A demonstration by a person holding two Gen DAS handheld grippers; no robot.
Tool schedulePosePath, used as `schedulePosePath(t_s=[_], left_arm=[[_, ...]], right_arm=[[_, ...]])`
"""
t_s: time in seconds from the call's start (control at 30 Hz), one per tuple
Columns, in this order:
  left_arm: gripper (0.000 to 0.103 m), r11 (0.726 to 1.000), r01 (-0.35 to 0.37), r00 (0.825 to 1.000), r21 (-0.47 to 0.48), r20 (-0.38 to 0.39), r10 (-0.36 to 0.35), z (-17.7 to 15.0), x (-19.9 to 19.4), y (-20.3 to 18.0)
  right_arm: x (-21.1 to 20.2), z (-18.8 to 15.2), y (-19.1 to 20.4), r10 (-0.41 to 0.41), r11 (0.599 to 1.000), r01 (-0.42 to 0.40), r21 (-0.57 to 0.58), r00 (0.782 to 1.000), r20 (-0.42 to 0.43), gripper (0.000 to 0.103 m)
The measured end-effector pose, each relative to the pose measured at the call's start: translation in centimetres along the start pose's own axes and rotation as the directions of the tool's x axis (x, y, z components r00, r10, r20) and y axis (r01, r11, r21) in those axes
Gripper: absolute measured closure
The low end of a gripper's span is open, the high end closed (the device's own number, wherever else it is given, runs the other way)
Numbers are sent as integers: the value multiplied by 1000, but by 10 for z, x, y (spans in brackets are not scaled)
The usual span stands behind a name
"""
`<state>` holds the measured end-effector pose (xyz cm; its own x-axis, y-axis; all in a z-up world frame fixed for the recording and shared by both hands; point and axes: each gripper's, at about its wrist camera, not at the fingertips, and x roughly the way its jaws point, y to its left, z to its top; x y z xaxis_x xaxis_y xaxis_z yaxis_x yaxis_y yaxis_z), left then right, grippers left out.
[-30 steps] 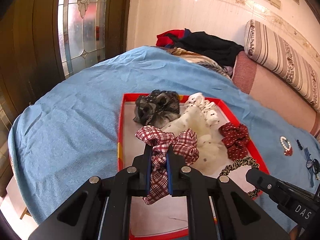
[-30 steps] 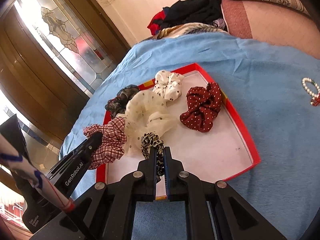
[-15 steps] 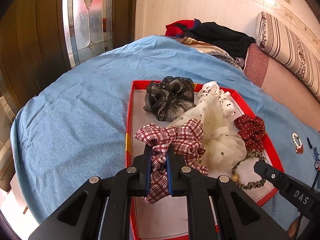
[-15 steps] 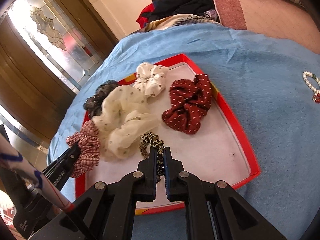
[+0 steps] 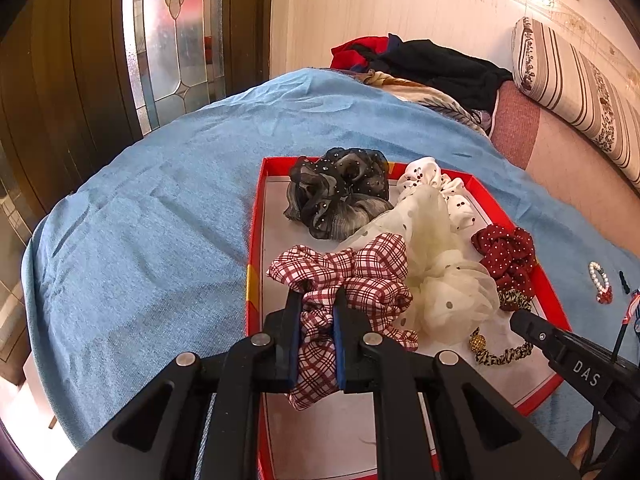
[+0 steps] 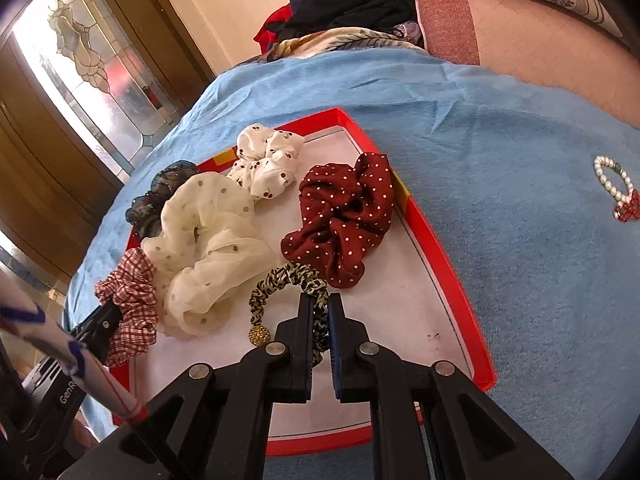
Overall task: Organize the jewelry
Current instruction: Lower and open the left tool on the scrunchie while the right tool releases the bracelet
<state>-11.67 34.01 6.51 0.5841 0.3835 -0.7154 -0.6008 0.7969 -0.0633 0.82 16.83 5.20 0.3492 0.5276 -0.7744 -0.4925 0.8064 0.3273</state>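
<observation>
While the black left gripper (image 5: pixel 316 312) is pinching a fold of the red-and-white plaid fabric scrunchie (image 5: pixel 348 280) between its blue-lined fingers (image 5: pixel 294 332), the cloth is bunching into soft ruffles at the near left side of the shallow red-rimmed tray (image 5: pixel 254 240) with its white floor. The black right gripper (image 6: pixel 318 312) is clamping the thin leopard-print hair tie (image 6: pixel 288 280), a narrow twisted loop carrying a small gold beaded ball (image 6: pixel 260 335); the band is running between the two pads, and the rest of the loop is lying on the tray floor just in front of the tips.

Just beyond the plaid piece, a cream sheer organza scrunchie with scattered dots (image 5: pixel 440 272) is billowing in loose, glossy folds, touching both the plaid one and the hair tie's loop. To its right, a dark red polka-dot scrunchie (image 6: pixel 344 216) is sitting crumpled against the tray's right rim. Farther back, a black-and-grey gauzy scrunchie with tiny studs (image 5: pixel 340 196) is filling the far left corner, and a white scrunchie with a small cherry print (image 6: pixel 268 164) is resting beside it near the far rim.

The tray is lying on a blue napped blanket (image 5: pixel 140 220). On the blanket, well apart from the tray, a white pearl bracelet with a red bead cluster (image 6: pixel 614 188) is lying flat. Beyond the blanket, dark and red clothes (image 5: pixel 432 64) are heaped, with a striped bolster pillow (image 5: pixel 572 88) against the wall.
</observation>
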Motion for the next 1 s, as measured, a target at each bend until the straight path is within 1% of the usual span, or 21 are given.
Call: schedulePosePath(t_s=[0.1,0.2,0.27,0.33,0.47,0.53,0.63,0.87,1.0], left_arm=[[91,1000,-3,1000,-2,2,3,0,0,0],[86,1000,0,1000,-13,0,0,0,1,1],[85,1000,5,1000,-20,3,-5,0,1,2],[79,1000,4,1000,-18,8,-4,-1,0,1],[74,1000,2,1000,-17,13,-2,0,-1,0],[71,1000,2,1000,-20,15,-2,0,-2,0],[68,1000,-3,1000,-21,26,4,1,-4,0],[67,1000,-1,998,-15,58,2,3,-12,-2],[64,1000,13,997,-15,73,-12,4,-17,-6]], right_arm=[[3,1,-1,-4,1000,4,2,1000,-6,94],[4,1,-1,-14,1000,14,-4,1000,-8,94],[3,1,0,-16,1000,16,-9,1000,-7,94],[3,1,2,-22,1000,22,-22,1000,-8,94],[1,0,3,-32,999,32,-34,999,-4,93],[0,1,3,-31,999,31,-34,999,-7,90],[-4,1,3,-33,999,34,-35,999,2,89],[-12,0,3,-31,999,32,-39,999,13,89],[-17,-2,2,-23,999,24,-34,1000,12,89]])
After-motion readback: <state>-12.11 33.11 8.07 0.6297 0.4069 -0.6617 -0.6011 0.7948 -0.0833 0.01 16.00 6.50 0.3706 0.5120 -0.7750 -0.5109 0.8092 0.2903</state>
